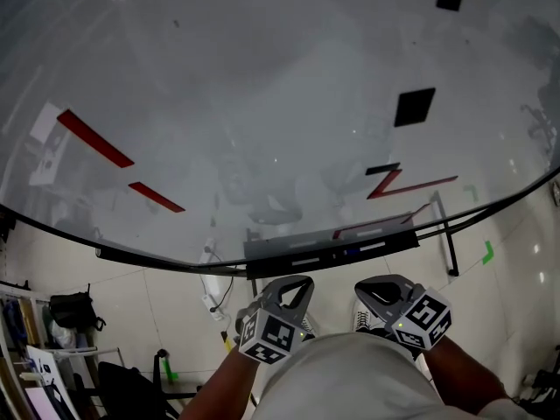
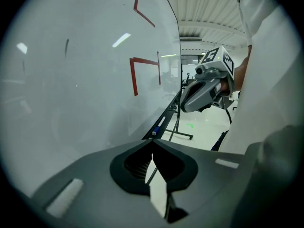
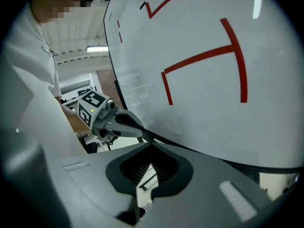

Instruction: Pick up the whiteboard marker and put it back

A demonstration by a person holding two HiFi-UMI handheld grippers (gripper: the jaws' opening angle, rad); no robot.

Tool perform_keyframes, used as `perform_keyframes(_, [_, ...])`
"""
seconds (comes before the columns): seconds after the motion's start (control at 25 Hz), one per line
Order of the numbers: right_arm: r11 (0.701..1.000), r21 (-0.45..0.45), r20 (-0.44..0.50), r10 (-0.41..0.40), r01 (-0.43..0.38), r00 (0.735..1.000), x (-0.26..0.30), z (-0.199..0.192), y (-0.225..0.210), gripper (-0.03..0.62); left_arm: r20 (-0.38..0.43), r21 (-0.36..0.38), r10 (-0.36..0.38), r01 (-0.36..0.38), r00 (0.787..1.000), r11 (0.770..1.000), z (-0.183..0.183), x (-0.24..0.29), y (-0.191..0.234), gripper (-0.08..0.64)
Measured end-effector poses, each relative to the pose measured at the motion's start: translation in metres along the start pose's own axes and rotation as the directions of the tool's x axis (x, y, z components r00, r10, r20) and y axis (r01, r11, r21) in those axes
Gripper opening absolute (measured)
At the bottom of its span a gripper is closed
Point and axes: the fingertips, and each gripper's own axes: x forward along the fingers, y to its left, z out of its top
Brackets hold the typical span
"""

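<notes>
A whiteboard marker [image 2: 158, 127] with a white body and a blue cap lies on the dark tray [image 1: 262, 253] along the whiteboard's bottom edge. In the head view it shows only as pale strips and a blue dot [image 1: 350, 253] on that tray. My left gripper [image 1: 300, 282] and right gripper [image 1: 369, 287] hang side by side just below the tray, close to my body. Both are shut and hold nothing. In the left gripper view its jaws [image 2: 152, 142] meet at the tips, and the marker lies well ahead of them. The right gripper's jaws [image 3: 151, 145] also meet.
The whiteboard [image 1: 262, 103] carries red lines and black squares [image 1: 414, 106]. Its black stand leg [image 1: 444, 239] reaches the tiled floor, with green tape [image 1: 487, 252] nearby. A black bag [image 1: 72, 310] and shelves stand at the lower left, and cables [image 1: 213, 289] hang below the tray.
</notes>
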Motion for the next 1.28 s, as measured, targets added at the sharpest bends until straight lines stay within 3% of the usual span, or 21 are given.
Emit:
perform_keyframes(0.4, [1.0,-0.007,-0.005,0.009,-0.009,1.0,-0.008,-0.003,-0.012,0.002,-0.089,0.15,0.053,-0.039,0.995,0.988,-0.008,0.015,0.005,0.025])
perform_keyframes(0.64, [0.998,0.056,0.03,0.006,-0.008,1.0,-0.012,0.001,-0.021,0.002,-0.163,0.27,0.079,-0.032,0.984,0.962,-0.016,0.023,0.012,0.025])
perform_keyframes(1.28, [0.996,0.086,0.044,-0.021,0.018,0.999,-0.018,-0.005,-0.028,0.002,-0.287,0.404,0.076,0.049,0.955,0.913,-0.028,0.049,0.019,0.06])
